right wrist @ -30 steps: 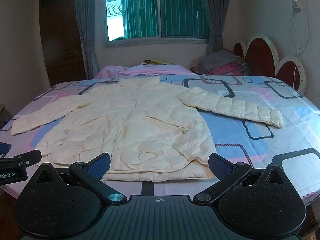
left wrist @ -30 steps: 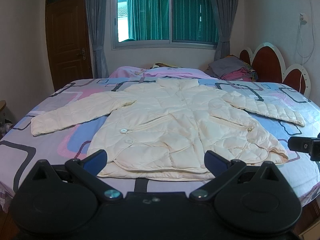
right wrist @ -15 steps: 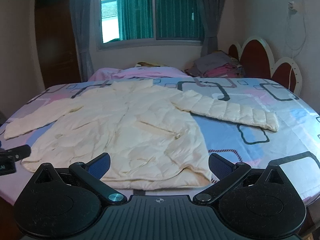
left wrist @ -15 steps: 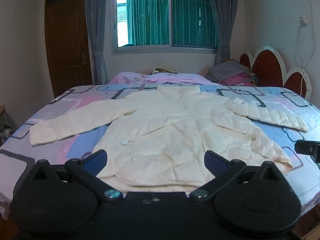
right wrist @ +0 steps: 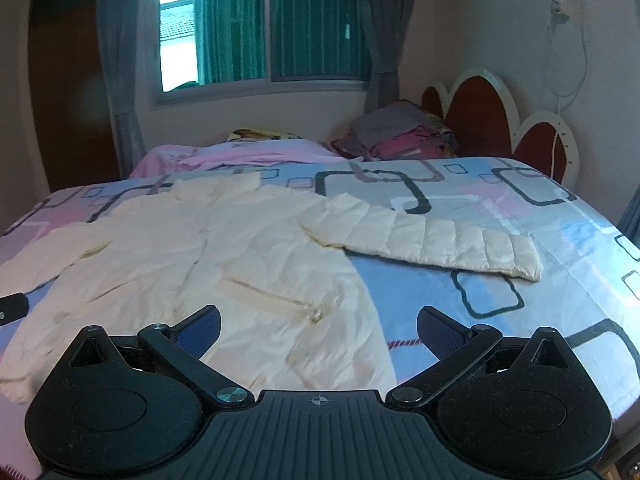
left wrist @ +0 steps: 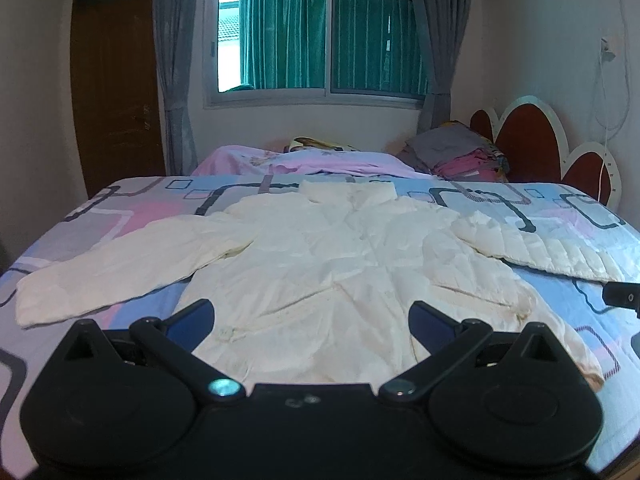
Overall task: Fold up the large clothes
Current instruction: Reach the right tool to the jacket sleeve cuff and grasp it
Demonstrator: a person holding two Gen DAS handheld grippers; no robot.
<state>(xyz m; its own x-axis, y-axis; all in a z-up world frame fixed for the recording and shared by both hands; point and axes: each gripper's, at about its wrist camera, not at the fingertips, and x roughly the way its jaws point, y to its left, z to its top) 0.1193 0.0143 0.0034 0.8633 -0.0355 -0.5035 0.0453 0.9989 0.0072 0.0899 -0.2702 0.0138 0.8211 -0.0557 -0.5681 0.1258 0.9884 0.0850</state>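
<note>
Bedroom, wide bed w/ blue-pink-grey patterned quilt cover (left wrist: 580,216) as work surface.

Left gripper (left wrist: 311,320): jaws apart, nothing between them, held low over near bed edge. Directly ahead and under it lies cream quilted puffer jacket (left wrist: 328,264), front up, hem nearest the gripper, collar farthest. Its left sleeve (left wrist: 120,264) runs out to the gripper's left; other sleeve goes to the right.

Right gripper (right wrist: 319,324): fingers spread wide, empty, also low at near edge. Jacket body sits ahead and to its left; quilted right sleeve (right wrist: 432,240) stretches ahead-right, flat on the cover, well apart from hem. Tip of the other tool shows at far left of this view.

Judgement: garment spread flat, sleeves out, so fold lines are reachable; both tools open and paired at hem/side, prob. for a first grasp. No fold made yet. Padded fabric likely springy, may slip.

Beyond jacket: pink bedding (left wrist: 320,160), stack of folded clothes (right wrist: 400,136) ahead-right by red scalloped headboard (right wrist: 480,104); window w/ green curtains (left wrist: 312,36) behind.
</note>
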